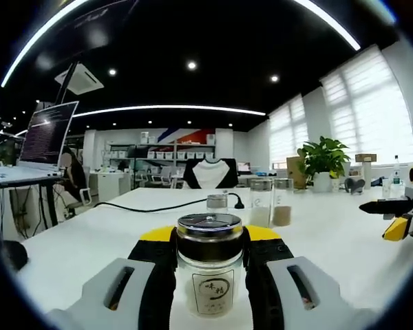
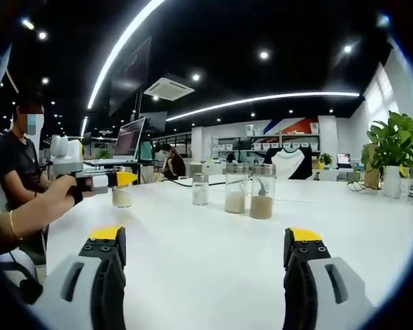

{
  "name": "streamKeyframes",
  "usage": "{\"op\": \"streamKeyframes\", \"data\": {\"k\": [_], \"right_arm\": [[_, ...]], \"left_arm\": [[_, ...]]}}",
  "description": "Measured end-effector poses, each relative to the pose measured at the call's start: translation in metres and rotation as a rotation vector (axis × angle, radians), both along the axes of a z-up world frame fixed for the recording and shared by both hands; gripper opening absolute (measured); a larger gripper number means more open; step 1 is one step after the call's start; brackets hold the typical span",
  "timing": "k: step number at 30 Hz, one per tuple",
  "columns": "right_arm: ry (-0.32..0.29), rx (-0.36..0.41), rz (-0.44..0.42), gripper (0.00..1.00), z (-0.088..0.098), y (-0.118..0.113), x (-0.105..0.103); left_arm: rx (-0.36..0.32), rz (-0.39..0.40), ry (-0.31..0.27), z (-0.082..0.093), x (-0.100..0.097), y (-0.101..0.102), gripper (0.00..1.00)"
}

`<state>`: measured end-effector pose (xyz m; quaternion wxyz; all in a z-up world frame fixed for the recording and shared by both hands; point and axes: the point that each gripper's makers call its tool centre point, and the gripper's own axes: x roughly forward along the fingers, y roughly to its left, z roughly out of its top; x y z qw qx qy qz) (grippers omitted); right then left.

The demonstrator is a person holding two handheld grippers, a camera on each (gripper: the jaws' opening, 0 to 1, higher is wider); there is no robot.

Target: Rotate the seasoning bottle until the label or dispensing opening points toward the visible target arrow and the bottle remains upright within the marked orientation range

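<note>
- The bottle (image 1: 210, 265) stands upright on the white table (image 1: 89, 240) right between my left gripper's (image 1: 210, 258) jaws, its label facing the left gripper view and its dark metal lid level with the yellow jaw tips.
- My left jaws press against the bottle on both sides, so that gripper is clamped on it.
- In the right gripper view the same bottle (image 2: 121, 194) shows small and far to the left, with the left gripper (image 2: 117, 180) around it and my hand (image 2: 58, 196) behind; the label cannot be read from there.
- My right gripper (image 2: 205, 251) has its jaws wide apart with nothing between them but bare tabletop (image 2: 206, 275); it touches nothing.
- In the left gripper view the right gripper (image 1: 394, 216) shows at the far right edge, well apart from the bottle.
- Beyond my right jaws stand three more jars (image 2: 235, 188) in a loose row, two of them holding pale powder; in the left gripper view those jars (image 1: 260, 203) sit just beyond the bottle, to the right.
- A black cable (image 1: 151, 205) runs across the table behind the bottle.
- A potted plant (image 1: 322, 161) stands far right, and a laptop (image 1: 45, 137) far left on a stand.
</note>
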<state>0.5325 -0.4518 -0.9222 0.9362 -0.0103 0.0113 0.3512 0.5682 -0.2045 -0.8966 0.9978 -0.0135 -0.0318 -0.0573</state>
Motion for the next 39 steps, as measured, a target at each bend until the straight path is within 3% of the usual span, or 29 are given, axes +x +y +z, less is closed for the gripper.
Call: {"op": "streamKeyframes", "data": {"k": [19,39], "right_arm": [[0.006,0.001,0.017,0.94,0.0,0.002,0.001],[0.045,-0.015,0.03,0.93,-0.014,0.006,0.005]], "left_arm": [[0.008,0.026,0.024,-0.021,0.004,-0.008,0.39],[0.022,-0.01,0.035,-0.023,-0.002,-0.012,0.39]]}}
